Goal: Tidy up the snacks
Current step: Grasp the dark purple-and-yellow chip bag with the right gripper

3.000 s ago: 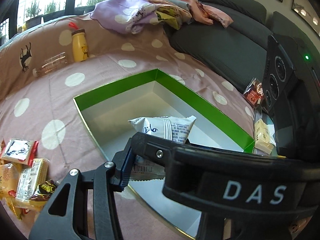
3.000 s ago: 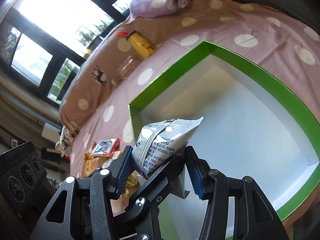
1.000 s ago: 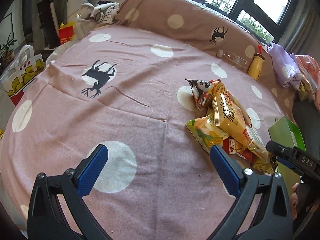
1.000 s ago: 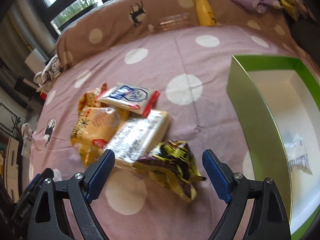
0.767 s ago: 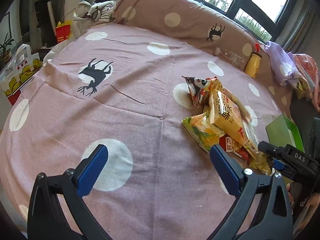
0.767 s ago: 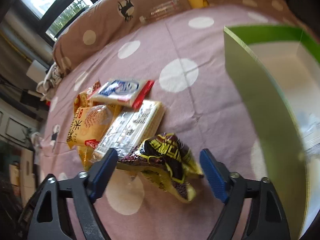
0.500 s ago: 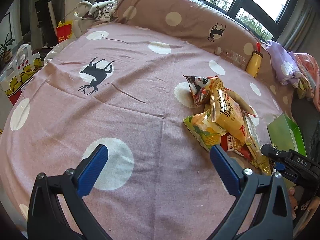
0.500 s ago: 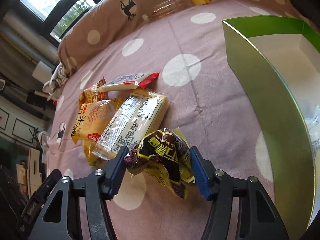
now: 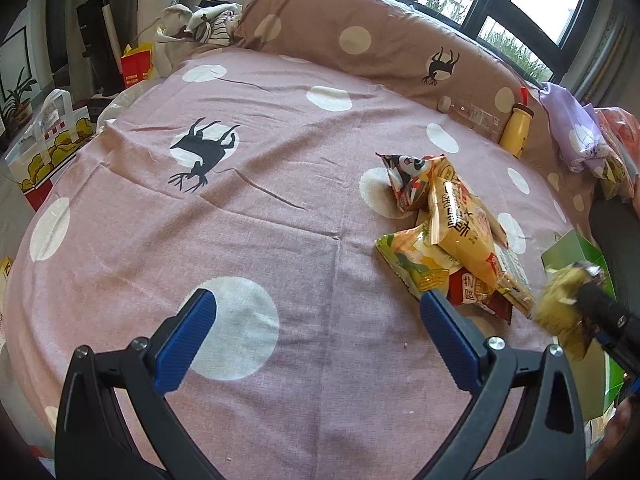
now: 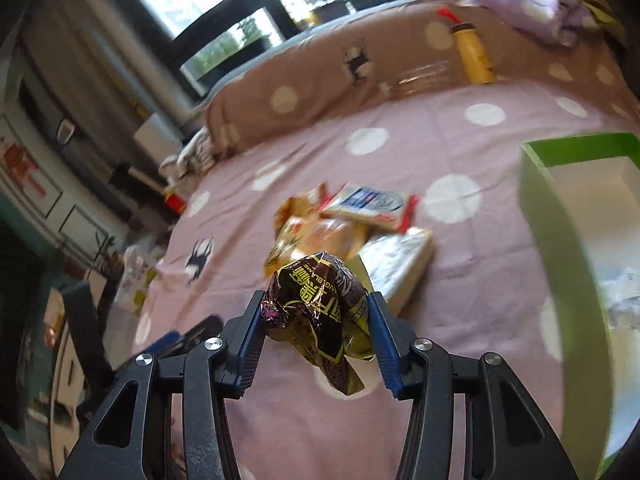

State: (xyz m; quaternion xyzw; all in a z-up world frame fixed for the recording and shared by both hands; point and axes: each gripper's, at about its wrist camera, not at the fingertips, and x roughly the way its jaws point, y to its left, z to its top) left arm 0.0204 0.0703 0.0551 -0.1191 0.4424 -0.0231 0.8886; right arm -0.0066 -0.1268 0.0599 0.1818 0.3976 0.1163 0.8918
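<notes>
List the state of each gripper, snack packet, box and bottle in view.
Right gripper: shut on the dark brown snack packet, its jaws having just been closing.
Left gripper: open, nothing between its jaws.
Green box: open, one white packet inside.
Snack pile: heaped on the bedspread.
Yellow bottle: upright, capped.

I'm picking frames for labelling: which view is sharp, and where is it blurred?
Left wrist view: sharp, with fisheye bending at the edges; only the dark snack packet at far right smears. Right wrist view: background motion-blurred, while the right gripper and its packet stay crisp.
</notes>
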